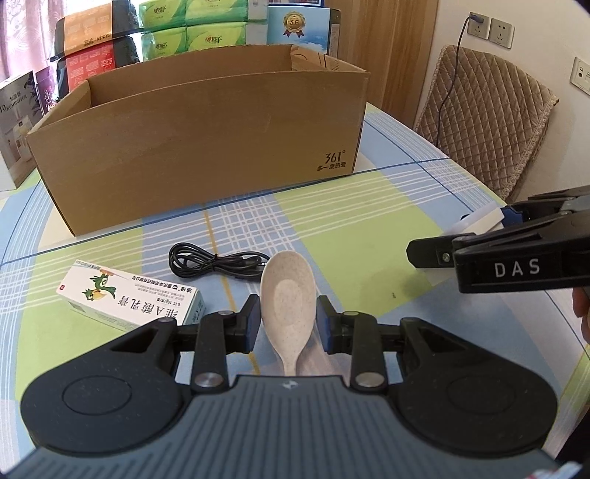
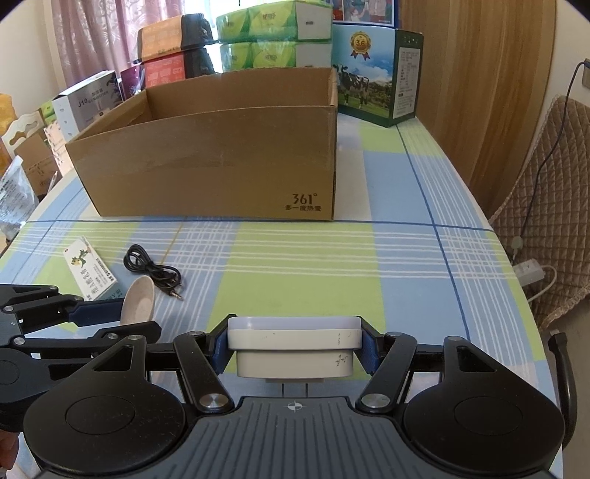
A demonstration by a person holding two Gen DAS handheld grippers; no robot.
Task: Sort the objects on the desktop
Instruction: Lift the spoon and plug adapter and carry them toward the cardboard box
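Speckled beige spoon, bowl up, in left claw

My left wrist camera looks forward along my left gripper, low over the checked tablecloth, facing the long side of the cardboard box at the far end. My right gripper enters at its right edge. My right wrist camera sits further right, also low and facing the same box, seen a little more from the right. My left gripper shows at its near left. Both views share the box, the black cable, the medicine carton and the stacked packages behind the box.
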